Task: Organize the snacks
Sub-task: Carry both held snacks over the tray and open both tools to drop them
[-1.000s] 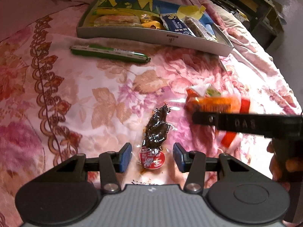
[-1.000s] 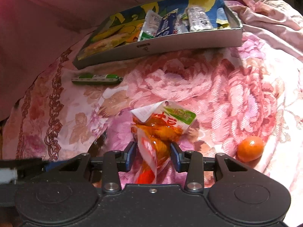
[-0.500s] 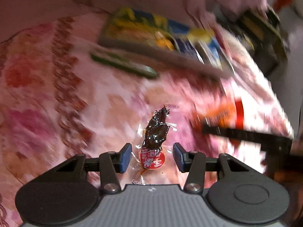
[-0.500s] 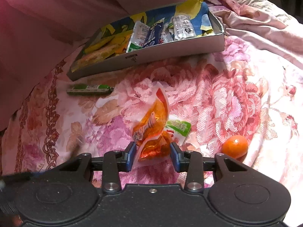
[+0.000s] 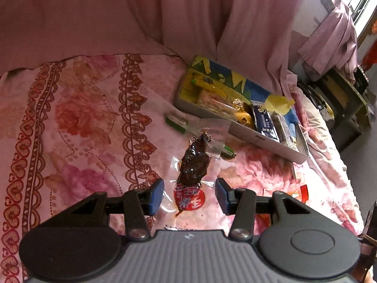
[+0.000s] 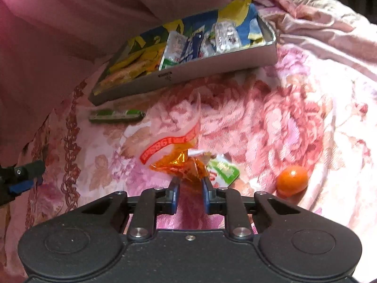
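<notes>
The orange snack packet (image 6: 181, 162) lies on the flowered bed (image 6: 271, 122), its crumpled end between the pads of my right claw (image 6: 189, 181). The jaws have just been closing and now pinch it. I'd lift slowly so the loose film can't slip, then carry it to the snack box (image 6: 212, 70). My left claw (image 5: 189, 188) seems to pinch the clear braised-meat pack (image 5: 194, 162) by its edges, though the transparent film hides the contact. A green-labelled packet (image 6: 223, 169) is half covered.

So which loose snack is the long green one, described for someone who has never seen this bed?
Start at the shallow snack box on the floral bedspread. Just in front of its near wall, apart from it, lies the green stick pack, flat and parallel to that wall. It is the only long, slim green packet; the round orange fruit sits far off.
</notes>
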{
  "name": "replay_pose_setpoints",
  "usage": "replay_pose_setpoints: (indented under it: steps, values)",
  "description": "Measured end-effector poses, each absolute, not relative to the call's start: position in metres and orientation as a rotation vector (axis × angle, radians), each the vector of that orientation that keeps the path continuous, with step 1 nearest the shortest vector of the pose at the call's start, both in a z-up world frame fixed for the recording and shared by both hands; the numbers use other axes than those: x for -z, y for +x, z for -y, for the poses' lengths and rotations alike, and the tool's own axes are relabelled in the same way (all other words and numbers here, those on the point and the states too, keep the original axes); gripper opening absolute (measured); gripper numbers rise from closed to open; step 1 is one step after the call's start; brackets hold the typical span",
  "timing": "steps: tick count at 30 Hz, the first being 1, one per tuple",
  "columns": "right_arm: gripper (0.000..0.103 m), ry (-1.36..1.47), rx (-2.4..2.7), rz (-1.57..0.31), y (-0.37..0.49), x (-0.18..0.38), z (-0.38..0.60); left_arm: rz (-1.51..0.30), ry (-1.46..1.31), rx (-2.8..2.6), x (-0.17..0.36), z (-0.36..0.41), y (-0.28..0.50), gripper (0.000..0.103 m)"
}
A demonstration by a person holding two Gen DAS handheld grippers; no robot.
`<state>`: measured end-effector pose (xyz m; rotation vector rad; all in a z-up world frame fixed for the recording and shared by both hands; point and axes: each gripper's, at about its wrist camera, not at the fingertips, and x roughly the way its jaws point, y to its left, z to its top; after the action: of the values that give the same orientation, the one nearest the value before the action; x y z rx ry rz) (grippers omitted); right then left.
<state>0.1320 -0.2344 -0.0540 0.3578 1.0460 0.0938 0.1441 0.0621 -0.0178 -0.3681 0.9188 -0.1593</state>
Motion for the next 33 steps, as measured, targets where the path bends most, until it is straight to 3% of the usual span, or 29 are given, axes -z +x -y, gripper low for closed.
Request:
replay_pose_setpoints:
  steps: [2,6,10,14,17,25,33]
  values:
    - [0.033,0.367,-0.079,-1.051,0.132,0.058,0.235,-0.924,-0.357,0.17,0.019,-0.058,0.144,0.052]
    - [0.062,0.387,-0.046,-1.043,0.134,0.064,0.236,-0.933,-0.342,0.194,0.022,-0.053,0.142,0.052]
    - [0.068,0.438,-0.045,-1.035,0.137,0.071,0.236,-0.945,-0.333,0.213,0.027,-0.048,0.143,0.052]
    - [0.064,0.454,-0.06,-1.024,0.142,0.078,0.23,-0.957,-0.324,0.221,0.032,-0.044,0.145,0.052]
    - [0.04,0.31,-0.034,-1.024,0.143,0.08,0.213,-0.962,-0.317,0.228,0.034,-0.041,0.145,0.052]
    - [0.039,0.072,-0.033,-0.97,0.128,0.075,0.173,-0.965,-0.313,0.226,0.036,-0.04,0.146,0.052]
    - [0.039,0.107,-0.113,-0.924,0.101,0.061,0.149,-0.933,-0.324,0.2,0.028,-0.046,0.141,0.052]
